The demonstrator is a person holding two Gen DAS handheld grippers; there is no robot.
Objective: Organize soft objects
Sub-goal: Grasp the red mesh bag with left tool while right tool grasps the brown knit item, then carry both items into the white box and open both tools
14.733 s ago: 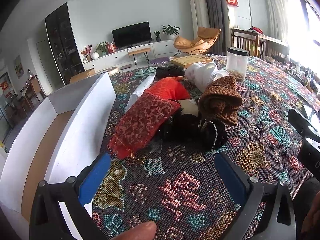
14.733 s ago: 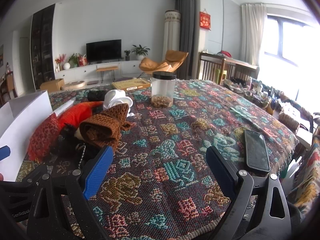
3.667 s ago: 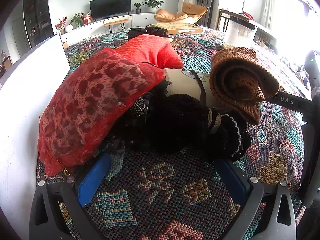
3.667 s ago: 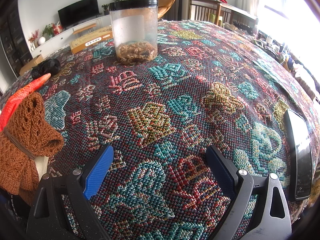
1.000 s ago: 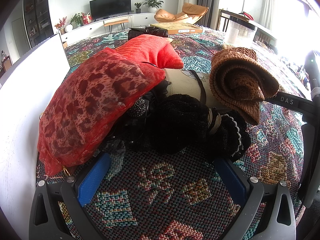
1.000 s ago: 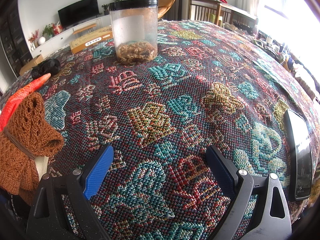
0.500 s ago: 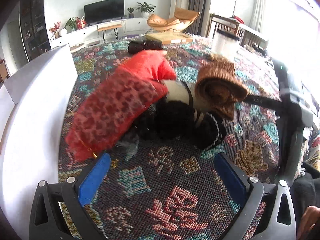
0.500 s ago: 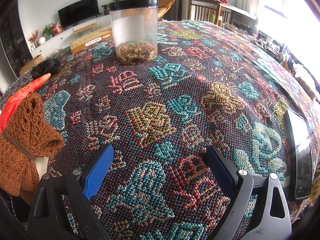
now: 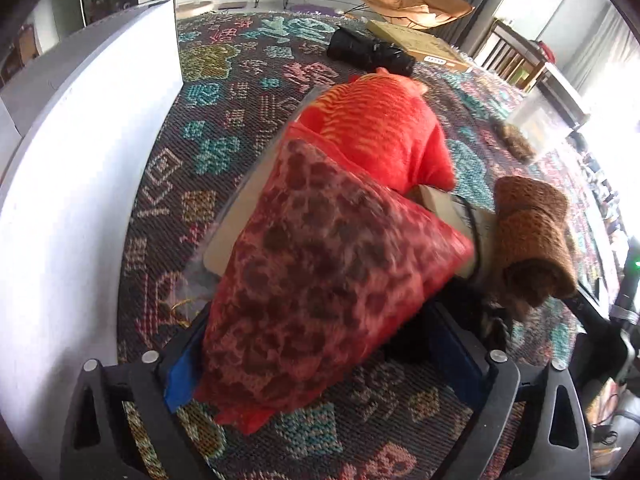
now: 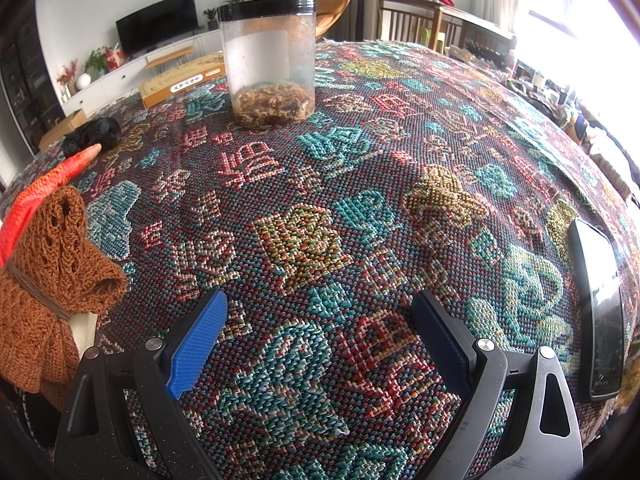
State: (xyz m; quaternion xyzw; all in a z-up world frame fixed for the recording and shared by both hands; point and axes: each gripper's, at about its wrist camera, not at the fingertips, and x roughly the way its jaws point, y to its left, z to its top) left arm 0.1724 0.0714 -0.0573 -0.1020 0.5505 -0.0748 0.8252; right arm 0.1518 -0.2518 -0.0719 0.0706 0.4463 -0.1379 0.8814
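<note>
The left tongs (image 9: 316, 364) are closing around one red leopard-print pouch (image 9: 320, 280), nearest on the counter (image 9: 240, 108). The right tongs (image 10: 320, 340) gape empty. Farther lie one orange-red pouch (image 9: 380, 136), one brown knit roll (image 9: 532, 236), and one jar (image 10: 268, 60).

Between the blue-padded jaws of the left gripper (image 9: 316, 352), a red pouch (image 9: 320, 284) mottled with dark spots is seen. Beyond it an orange-red striped cloth (image 9: 380, 128) is shown; to its right, a brown knit roll (image 9: 532, 240). A multicoloured woven tablecloth (image 10: 360, 184) is spread under the black right gripper (image 10: 320, 340).
</note>
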